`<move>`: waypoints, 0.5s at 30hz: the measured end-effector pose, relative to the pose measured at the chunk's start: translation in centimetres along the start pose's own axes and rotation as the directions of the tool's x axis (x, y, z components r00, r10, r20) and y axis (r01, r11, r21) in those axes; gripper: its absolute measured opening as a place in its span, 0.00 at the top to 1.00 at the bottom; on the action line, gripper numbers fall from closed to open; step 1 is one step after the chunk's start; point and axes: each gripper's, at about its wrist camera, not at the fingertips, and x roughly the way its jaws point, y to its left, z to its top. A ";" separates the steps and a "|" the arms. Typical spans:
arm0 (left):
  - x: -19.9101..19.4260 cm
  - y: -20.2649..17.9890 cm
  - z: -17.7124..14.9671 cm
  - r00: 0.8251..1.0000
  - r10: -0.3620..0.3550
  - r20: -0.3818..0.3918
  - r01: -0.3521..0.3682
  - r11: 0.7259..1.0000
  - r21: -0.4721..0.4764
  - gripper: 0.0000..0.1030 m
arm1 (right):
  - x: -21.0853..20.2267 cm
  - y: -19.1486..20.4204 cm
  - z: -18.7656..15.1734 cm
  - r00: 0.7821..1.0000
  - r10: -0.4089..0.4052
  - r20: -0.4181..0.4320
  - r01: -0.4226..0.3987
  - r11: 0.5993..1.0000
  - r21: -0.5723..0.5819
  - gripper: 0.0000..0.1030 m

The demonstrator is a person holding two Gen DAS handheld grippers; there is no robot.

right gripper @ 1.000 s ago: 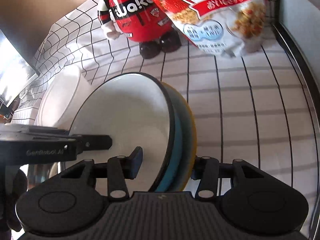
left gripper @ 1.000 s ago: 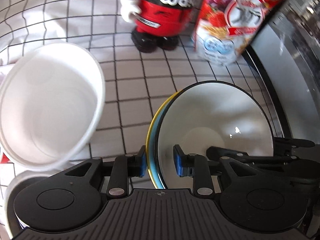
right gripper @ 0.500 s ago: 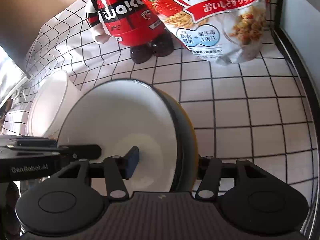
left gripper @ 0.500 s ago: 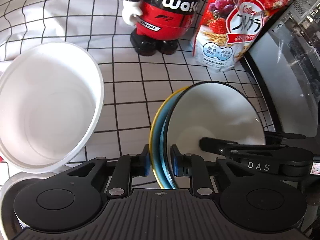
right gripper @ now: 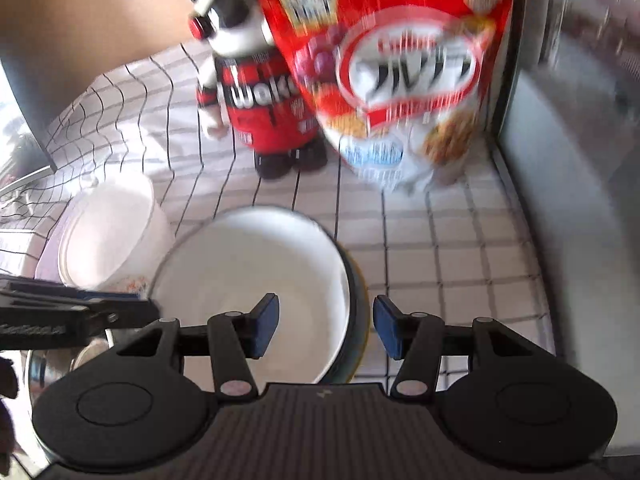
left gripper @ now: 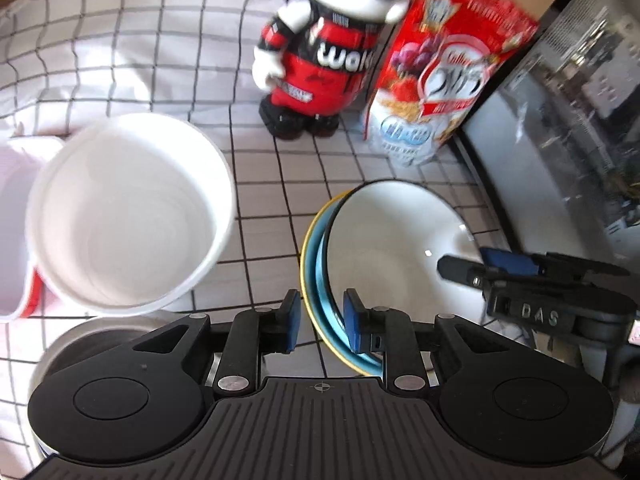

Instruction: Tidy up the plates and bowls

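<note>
Straddling opposite rims of the plate stack (left gripper: 384,248), left gripper (left gripper: 320,316) and right gripper (right gripper: 326,326) have released jaws, neither pinching; stack sits on desk (left gripper: 272,184), right of white bowl (left gripper: 128,216), apparently just set down.

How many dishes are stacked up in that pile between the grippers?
3 that show: a white black-rimmed plate on top, a blue one under it, and a yellow one at the bottom, stacked on the checked cloth. More could hide underneath.
</note>
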 end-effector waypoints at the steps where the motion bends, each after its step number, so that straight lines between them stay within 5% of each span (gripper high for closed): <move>1: -0.9 0.4 -0.2 1.000 -0.003 0.019 0.003 1.000 0.000 0.75 | -0.7 0.6 0.2 1.000 -0.010 0.022 0.010 1.000 -0.008 0.48; 7: -6.2 4.5 -0.9 0.991 0.037 0.132 -0.033 0.999 -0.033 0.75 | -3.6 5.8 2.1 0.995 0.053 0.083 -0.049 0.998 -0.047 0.48; 15: -10.6 11.9 -1.4 0.974 0.108 0.199 -0.079 0.985 -0.150 0.75 | -3.1 13.8 5.2 0.984 0.167 0.062 -0.162 0.984 -0.080 0.49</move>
